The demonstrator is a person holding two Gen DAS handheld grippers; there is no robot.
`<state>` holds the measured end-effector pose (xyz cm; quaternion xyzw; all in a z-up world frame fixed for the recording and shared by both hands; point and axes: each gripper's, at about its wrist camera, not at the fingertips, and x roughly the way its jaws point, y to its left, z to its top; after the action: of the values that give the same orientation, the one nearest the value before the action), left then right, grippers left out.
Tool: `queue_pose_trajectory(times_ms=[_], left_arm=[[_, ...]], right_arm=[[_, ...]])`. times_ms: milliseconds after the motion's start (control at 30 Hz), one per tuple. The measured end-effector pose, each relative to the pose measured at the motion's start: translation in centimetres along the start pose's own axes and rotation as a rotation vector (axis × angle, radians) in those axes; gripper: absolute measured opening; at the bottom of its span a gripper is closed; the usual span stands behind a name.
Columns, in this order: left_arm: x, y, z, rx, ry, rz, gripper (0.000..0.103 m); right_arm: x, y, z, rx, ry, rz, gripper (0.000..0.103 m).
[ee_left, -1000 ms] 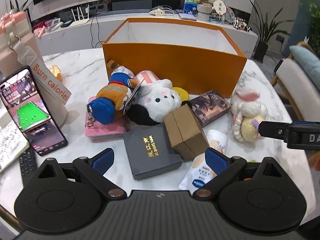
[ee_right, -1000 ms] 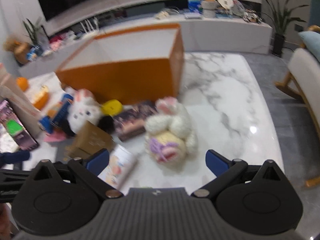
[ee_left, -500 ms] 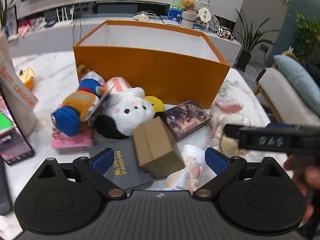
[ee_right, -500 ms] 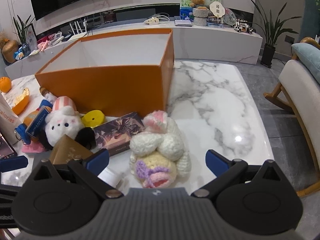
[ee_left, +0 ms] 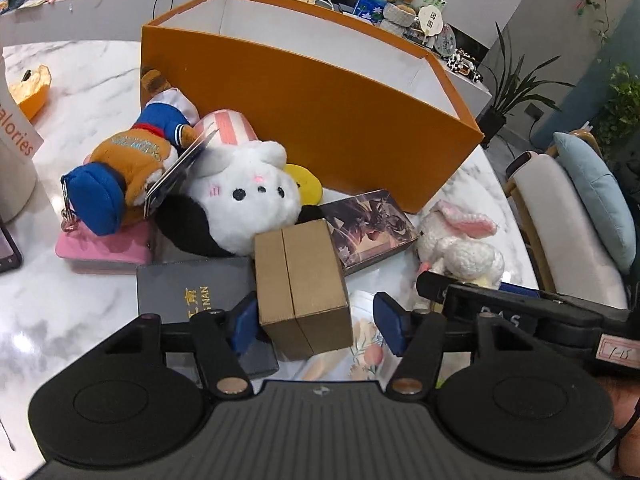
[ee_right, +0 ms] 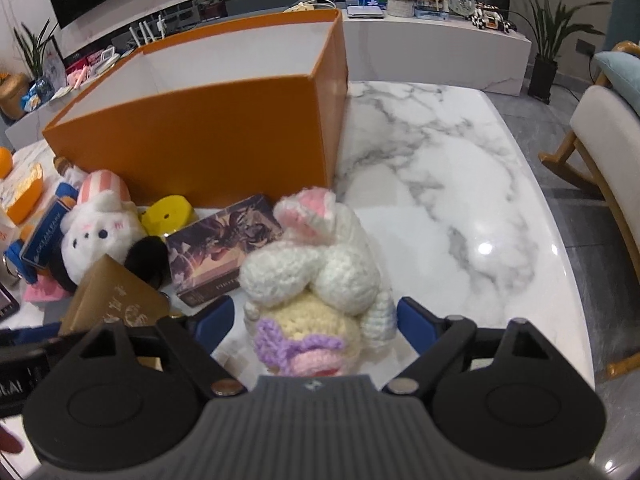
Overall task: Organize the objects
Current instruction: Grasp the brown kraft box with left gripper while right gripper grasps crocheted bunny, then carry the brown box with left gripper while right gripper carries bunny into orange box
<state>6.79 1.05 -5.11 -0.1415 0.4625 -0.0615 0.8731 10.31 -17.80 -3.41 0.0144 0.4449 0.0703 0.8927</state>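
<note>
The left gripper (ee_left: 314,322) is spread wide, its blue fingers (ee_left: 244,322) flanking the near end of the brown carton (ee_left: 300,282); the left pad sits against the carton's side, while a gap separates the right pad from it. The right gripper (ee_right: 316,322) is likewise spread, with the crochet rabbit (ee_right: 316,276) lying between its pads; contact cannot be confirmed. Using the orange box (ee_left: 320,116) as landmark: the carton lies well in front of its long wall, resting partly on a grey book (ee_left: 188,292) and a floral pouch (ee_left: 360,344). The dark printed box (ee_left: 368,230) lies just in front of the orange box's near right corner, with the rabbit to its right. The white plush (ee_left: 244,200) and a yellow disc (ee_left: 306,188) lie close against the front wall. The bear plush (ee_left: 132,164) lies near the left corner, partly on a pink case (ee_left: 104,252). All items rest on the marble table (ee_right: 460,184). The orange box stands open, its white interior visible.
</note>
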Motion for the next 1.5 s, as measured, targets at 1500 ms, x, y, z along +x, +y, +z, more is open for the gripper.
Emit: queue_pose_trajectory(times_ms=[1500], left_arm=[[-0.8, -2.4, -0.2, 0.147, -0.068, 0.102, 0.059]], right_arm=[[-0.5, -0.4, 0.0, -0.018, 0.025, -0.005, 0.074]])
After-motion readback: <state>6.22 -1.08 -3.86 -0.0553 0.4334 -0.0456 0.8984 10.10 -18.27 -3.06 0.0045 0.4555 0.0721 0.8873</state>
